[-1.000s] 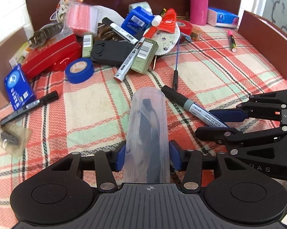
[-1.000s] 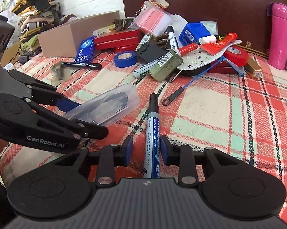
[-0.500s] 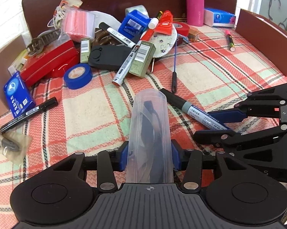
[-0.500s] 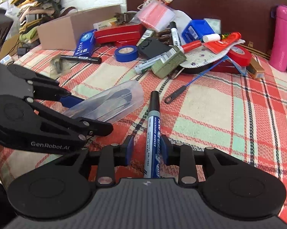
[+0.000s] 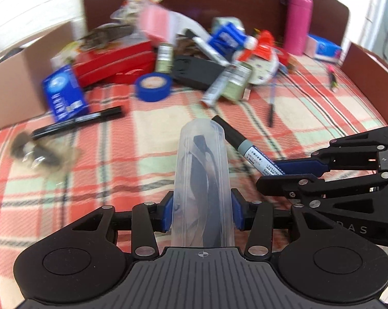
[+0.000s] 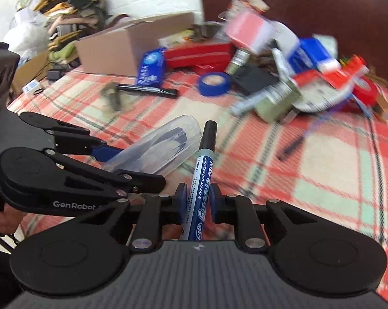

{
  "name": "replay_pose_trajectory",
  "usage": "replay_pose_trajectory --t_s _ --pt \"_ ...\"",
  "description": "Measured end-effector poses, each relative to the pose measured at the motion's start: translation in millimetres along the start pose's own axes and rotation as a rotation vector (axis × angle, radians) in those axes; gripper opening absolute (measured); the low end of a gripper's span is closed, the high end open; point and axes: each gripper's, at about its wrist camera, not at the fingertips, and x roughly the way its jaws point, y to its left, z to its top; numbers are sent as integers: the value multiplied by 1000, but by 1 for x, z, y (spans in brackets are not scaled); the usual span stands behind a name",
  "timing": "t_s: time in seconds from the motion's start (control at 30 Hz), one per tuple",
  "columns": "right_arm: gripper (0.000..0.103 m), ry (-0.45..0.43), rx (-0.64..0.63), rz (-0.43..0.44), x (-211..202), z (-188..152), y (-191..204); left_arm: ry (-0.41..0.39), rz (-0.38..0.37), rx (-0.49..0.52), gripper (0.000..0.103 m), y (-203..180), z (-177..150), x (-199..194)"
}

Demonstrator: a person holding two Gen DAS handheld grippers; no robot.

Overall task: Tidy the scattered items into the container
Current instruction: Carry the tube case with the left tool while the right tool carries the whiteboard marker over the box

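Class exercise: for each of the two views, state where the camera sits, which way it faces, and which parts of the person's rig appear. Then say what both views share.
Left wrist: behind the left hand-held gripper, facing the clutter; it grips the clear case; the right hand-held gripper enters at right.
Right wrist: behind the right hand-held gripper, gripping the whiteboard marker.
Shared: case, marker, blue tape roll.

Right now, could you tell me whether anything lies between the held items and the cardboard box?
Nothing tall does. The black pen and a small clear packet lie flat on the cloth before the box, low enough to carry the case and marker over.
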Motion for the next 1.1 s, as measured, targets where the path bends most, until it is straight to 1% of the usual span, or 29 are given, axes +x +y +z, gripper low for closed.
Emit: replay_pose_trajectory --t_s 0.1,0.2,0.43,0.57,0.67,0.8,0.9,1.1 --pt "21 -17 -56 23 7 18 17 -40 37 -46 45 22 3 -13" --pt "20 -51 -104 46 15 44 34 -95 69 -86 45 46 12 -29" --pt "19 -183 -184 76 33 119 72 -222 189 -134 45 104 55 -63" --pt "18 -238 -206 91 50 166 89 -275 227 -172 45 141 83 -74" --pt "18 -275 -217 97 64 200 101 -300 257 -178 45 170 108 -78" --pt "18 -300 -191 110 89 242 108 -309 298 -164 45 205 142 -77" --pt "18 -306 -143 106 114 270 110 -304 310 -168 45 234 163 -69" --pt "18 -292 8 107 169 305 98 -269 267 -227 45 291 194 -30"
